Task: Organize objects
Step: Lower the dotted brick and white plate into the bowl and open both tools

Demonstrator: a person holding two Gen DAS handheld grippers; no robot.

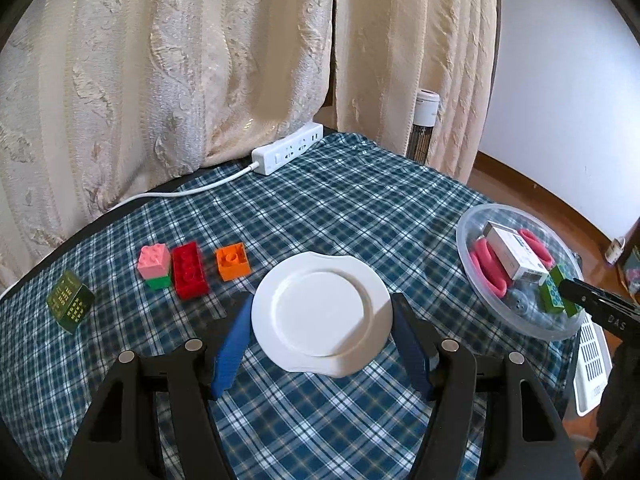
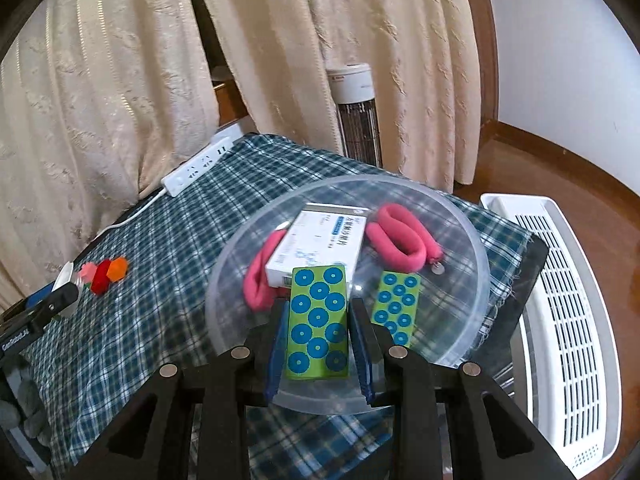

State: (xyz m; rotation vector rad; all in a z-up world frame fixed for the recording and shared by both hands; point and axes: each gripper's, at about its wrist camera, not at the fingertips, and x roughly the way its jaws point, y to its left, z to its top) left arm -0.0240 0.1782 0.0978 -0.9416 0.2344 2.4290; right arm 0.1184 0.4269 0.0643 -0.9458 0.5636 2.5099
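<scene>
writing unreadable; right gripper (image 2: pixel 319 334) pinches dotted green box (image 2: pixel 318 322); left gripper (image 1: pixel 322 340) clamps white plate (image 1: pixel 322 312).

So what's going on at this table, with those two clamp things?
A person is tidying small items with two handheld grippers. The right gripper has its fingers closed on a green dotted box over a clear bowl holding a white box and pink rolls. The left gripper holds a white plate above the checked tablecloth.
</scene>
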